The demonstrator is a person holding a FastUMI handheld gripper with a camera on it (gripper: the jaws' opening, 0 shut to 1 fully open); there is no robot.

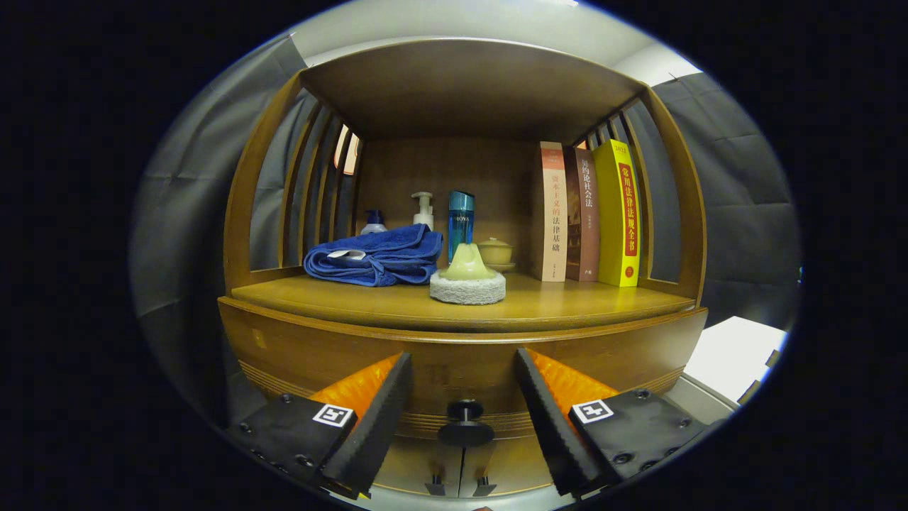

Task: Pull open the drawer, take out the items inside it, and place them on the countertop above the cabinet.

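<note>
The gripper (462,419) holds nothing, its 2 fingers spread wide; the drawer (461,369) sits closed, its small round knob (464,424) between them; stiff wood, likely sliding evenly if gripped by the knob; its contents are hidden; beyond, the countertop (567,301) carries a sponge (467,279), towel (376,257), 3 books (587,213).

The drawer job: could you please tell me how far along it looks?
The drawer sits shut, its knob between the open gripper fingers, ungripped. A sponge and towel lie on the countertop. This fits pulling about to start, or a drawer emptied and closed again.
</note>
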